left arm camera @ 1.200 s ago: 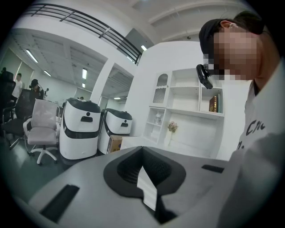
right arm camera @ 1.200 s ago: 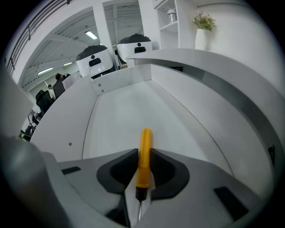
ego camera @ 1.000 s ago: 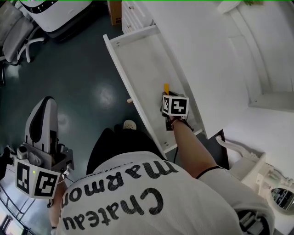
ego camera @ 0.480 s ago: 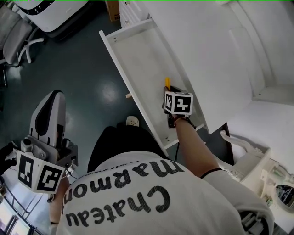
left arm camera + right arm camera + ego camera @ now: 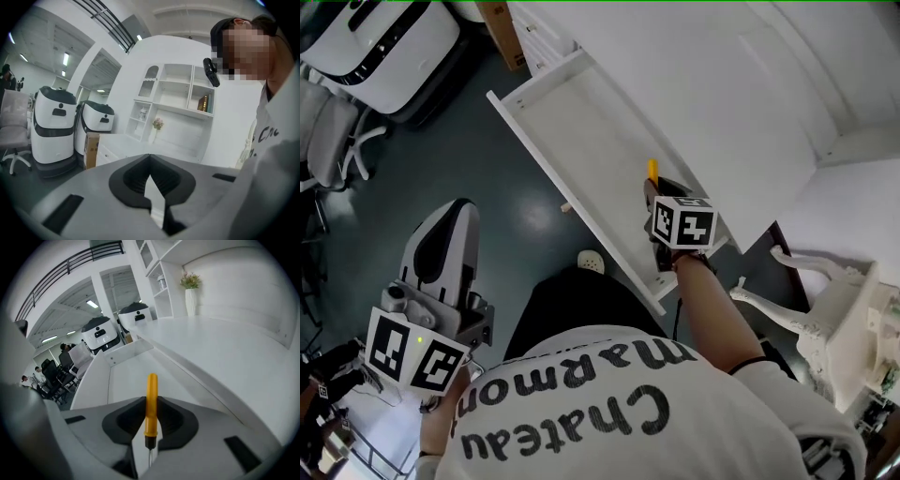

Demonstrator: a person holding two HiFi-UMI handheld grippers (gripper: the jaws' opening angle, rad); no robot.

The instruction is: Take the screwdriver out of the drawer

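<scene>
Over the drawer, your right gripper has just been closing on the screwdriver by its orange handle. It looks light, stiff and slick, so pinch mid-handle firmly.

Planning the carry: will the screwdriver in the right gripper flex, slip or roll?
The screwdriver looks rigid, so flexing is unlikely. Its smooth, round orange handle is pinched by the right gripper, whose jaws have just been closing on it; it might pivot. Laid in the drawer, it would probably roll.

And the right gripper has the screwdriver! Its fingers have just been closing on the orange handle, above the open white drawer.
</scene>
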